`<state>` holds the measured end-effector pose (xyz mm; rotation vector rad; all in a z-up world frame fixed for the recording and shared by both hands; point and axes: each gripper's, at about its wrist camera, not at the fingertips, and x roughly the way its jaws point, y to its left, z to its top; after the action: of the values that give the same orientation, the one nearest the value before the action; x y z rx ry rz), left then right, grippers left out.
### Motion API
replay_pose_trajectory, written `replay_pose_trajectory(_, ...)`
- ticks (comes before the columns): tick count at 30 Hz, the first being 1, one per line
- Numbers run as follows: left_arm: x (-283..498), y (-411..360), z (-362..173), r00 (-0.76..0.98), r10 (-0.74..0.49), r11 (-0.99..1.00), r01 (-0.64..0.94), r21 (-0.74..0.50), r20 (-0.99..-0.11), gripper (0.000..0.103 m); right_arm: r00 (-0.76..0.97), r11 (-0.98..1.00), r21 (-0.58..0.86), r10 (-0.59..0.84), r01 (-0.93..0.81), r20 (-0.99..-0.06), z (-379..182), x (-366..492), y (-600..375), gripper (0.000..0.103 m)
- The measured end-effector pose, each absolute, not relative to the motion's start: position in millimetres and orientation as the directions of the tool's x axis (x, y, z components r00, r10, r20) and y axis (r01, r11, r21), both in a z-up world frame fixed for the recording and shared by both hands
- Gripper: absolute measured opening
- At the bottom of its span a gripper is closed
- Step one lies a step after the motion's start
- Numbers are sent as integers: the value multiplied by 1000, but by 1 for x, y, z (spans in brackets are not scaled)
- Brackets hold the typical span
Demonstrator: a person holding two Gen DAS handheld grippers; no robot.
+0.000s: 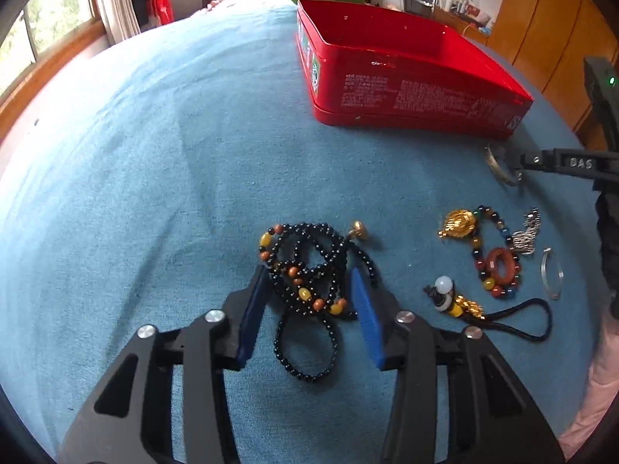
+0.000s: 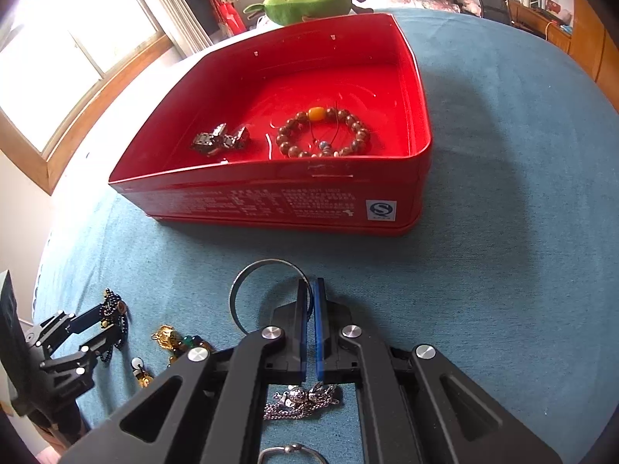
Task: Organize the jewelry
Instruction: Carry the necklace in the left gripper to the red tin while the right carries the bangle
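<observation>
My left gripper point(image 1: 309, 274) is open, its blue pads on either side of a black bead necklace point(image 1: 309, 282) with amber and brown beads, lying on the blue bedspread. My right gripper point(image 2: 309, 286) is shut on a silver bangle point(image 2: 251, 274), held just in front of the open red tin point(image 2: 271, 197). The tin holds a brown bead bracelet point(image 2: 325, 131) and a dark metal link piece point(image 2: 220, 139). In the left wrist view the right gripper point(image 1: 520, 164) holds the bangle point(image 1: 497, 162) near the tin's point(image 1: 406, 96) right corner.
To the right of the necklace lie a multicoloured bead bracelet with a gold charm point(image 1: 487, 251), a silver chain point(image 1: 528, 232), a thin silver ring point(image 1: 551, 274) and a corded charm point(image 1: 464, 305). A green plush point(image 2: 305, 0) sits behind the tin.
</observation>
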<state>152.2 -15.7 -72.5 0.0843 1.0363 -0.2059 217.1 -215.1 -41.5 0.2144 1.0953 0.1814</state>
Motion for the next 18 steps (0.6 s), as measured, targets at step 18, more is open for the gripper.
replay_pose_trajectory(18,147,4,-6,613,-252,967,195,-166,-749,10,511,927,363,361,-100,-780,-10,202,-222,3)
